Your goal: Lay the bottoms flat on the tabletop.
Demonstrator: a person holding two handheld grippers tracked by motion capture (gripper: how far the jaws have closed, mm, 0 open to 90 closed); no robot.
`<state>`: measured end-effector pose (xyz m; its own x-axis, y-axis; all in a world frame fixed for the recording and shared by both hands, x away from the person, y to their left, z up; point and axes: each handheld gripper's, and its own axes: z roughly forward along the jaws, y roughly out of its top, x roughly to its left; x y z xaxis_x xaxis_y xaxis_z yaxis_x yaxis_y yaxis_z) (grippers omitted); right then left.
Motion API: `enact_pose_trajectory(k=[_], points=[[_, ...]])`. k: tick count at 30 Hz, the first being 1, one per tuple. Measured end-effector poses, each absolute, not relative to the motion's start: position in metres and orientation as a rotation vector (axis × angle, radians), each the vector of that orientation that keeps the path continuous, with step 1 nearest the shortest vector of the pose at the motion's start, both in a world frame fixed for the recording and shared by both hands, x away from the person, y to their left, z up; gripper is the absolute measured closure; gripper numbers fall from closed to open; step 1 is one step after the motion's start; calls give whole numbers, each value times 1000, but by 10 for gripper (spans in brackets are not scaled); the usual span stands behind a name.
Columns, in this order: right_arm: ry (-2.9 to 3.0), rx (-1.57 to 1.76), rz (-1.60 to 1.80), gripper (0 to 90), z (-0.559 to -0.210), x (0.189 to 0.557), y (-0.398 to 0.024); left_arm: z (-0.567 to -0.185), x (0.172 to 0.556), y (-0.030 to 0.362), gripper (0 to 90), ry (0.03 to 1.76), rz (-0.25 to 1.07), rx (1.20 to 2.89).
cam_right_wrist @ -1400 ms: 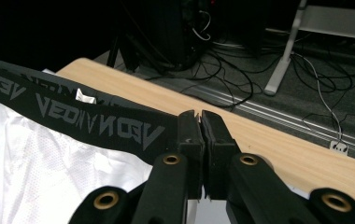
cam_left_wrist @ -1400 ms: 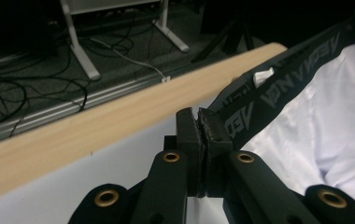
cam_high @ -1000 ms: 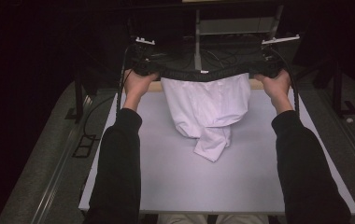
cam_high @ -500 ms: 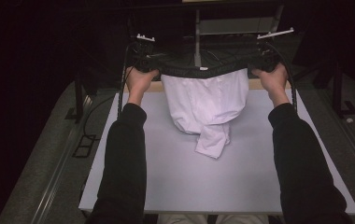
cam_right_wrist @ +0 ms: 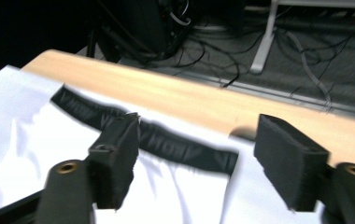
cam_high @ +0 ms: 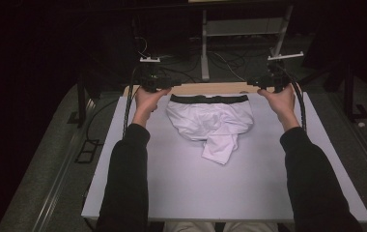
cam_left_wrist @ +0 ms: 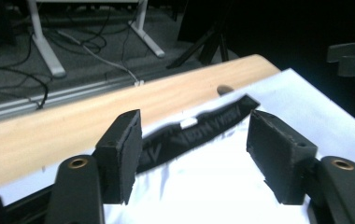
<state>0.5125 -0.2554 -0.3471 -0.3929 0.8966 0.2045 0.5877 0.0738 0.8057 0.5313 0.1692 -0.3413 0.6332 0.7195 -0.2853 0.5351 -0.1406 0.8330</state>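
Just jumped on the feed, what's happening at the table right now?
A person holds a gripper in each hand at the far edge of the table. A pair of white underwear with a black waistband lies flat on the white surface, waistband toward the far wooden edge, one leg bunched toward the near side. The left gripper and right gripper are both open, just off the waistband's two ends, holding nothing.

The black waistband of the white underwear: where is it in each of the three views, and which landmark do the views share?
High view: the black waistband lies flat at the table's far end, between the two hands.
Left gripper view: it runs diagonally across the middle, between the open fingers.
Right gripper view: it slants from upper left to centre, partly behind one finger.
Shared landmark: the wooden strip just beyond the waistband.
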Motion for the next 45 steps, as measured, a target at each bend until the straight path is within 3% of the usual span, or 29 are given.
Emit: enact_pose_trajectory(k=[10,18,24,45], points=[[1999,1538,1254,0,-371,476,-275,-362,499,168,190,946,146,1746],[2050,1513,1269,0,-390,448,-280,-378,477,157,133,932,143,1726],[2072,1497,1303,0,-402,429,-280,-384,461,148,20,903,142,1765],[2137,1378,1364,0,-405,374,-257,-404,419,139,3,839,73,1810]])
